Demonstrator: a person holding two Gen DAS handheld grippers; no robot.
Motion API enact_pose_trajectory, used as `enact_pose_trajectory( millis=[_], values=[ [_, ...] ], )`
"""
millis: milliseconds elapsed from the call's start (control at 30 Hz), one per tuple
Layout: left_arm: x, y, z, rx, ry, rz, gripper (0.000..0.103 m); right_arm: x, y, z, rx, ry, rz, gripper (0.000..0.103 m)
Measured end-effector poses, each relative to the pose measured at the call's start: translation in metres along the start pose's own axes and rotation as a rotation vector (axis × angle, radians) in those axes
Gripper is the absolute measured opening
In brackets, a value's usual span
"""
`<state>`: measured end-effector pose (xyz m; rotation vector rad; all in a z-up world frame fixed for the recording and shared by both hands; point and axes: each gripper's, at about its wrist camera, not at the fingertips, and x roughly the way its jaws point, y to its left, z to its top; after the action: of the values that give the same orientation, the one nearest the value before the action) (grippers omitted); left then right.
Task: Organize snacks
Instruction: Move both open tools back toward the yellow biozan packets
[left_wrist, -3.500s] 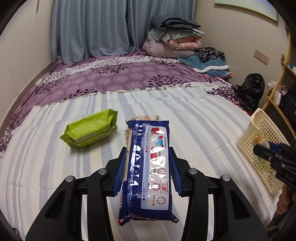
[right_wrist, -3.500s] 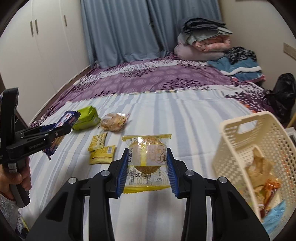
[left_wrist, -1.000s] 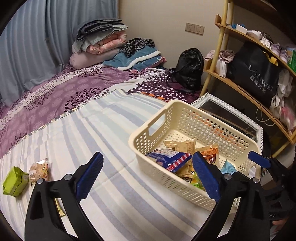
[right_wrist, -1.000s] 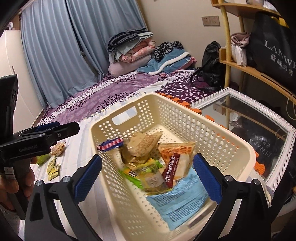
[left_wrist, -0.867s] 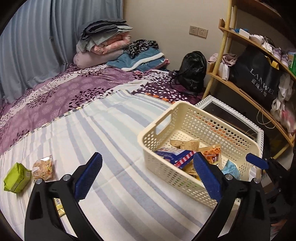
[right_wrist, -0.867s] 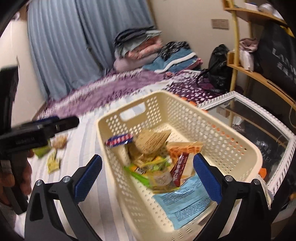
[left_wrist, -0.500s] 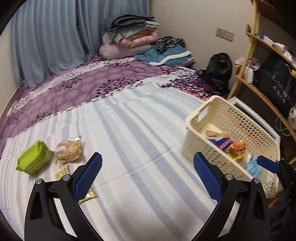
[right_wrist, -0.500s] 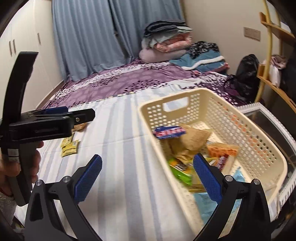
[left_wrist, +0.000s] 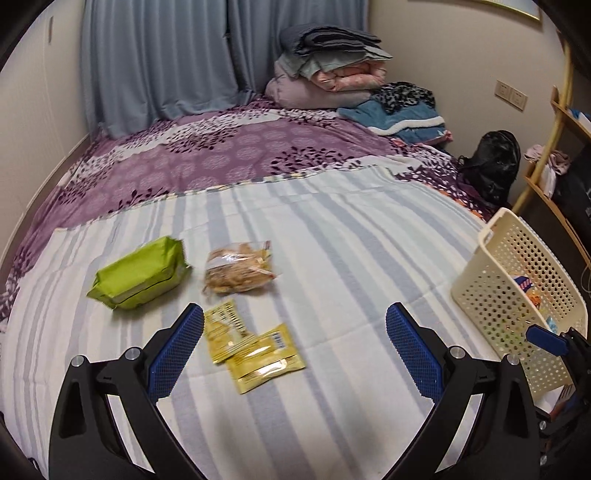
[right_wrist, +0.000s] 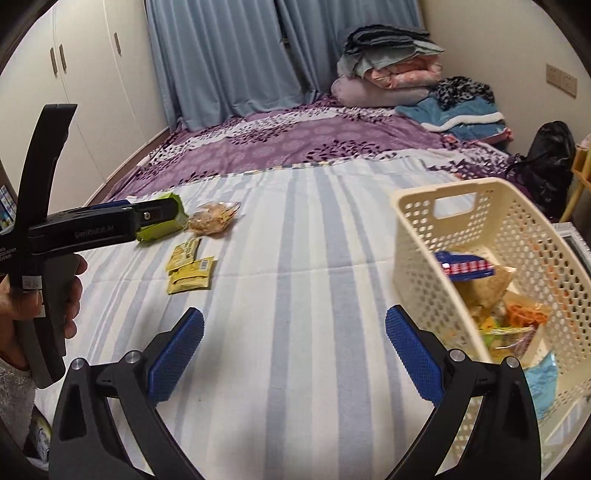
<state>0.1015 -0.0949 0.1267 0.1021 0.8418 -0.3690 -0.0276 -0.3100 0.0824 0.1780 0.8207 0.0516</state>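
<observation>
Two yellow sachets (left_wrist: 255, 349) lie overlapping at lower centre of the left wrist view, just ahead of the left gripper (left_wrist: 294, 349), whose jaws stand wide apart and empty. Above them sit a clear bag of snacks (left_wrist: 238, 266) and, to its left, a green packet (left_wrist: 139, 272). The right gripper (right_wrist: 294, 351) is equally wide and empty over the striped bedspread (right_wrist: 295, 295), the cream basket (right_wrist: 413, 236) of snacks at right.

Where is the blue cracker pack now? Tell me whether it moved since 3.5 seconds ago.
Yes. It left the left gripper, which is open, and now lies inside the cream basket, far right of the green pack on the bed.
</observation>
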Motion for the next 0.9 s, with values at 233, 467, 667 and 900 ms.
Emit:
enact_pose_trajectory(
  millis=[233,467,667,900],
  values=[
    [0.008,0.053,-0.015,-0.105,0.038,0.049,0.100,0.018,0.022,-0.004,-0.038,0.045,0.024,0.098],
    [0.031,0.074,-0.025,-0.150,0.090,0.070,0.100,0.029,0.033,-0.004,-0.060,0.073,0.045,0.098],
    [0.059,0.071,-0.032,-0.145,0.145,0.076,0.100,0.037,0.035,-0.006,-0.070,0.097,0.049,0.098],
    [0.086,0.075,-0.033,-0.169,0.183,0.086,0.100,0.048,0.036,-0.008,-0.062,0.120,0.050,0.098]
  ],
)
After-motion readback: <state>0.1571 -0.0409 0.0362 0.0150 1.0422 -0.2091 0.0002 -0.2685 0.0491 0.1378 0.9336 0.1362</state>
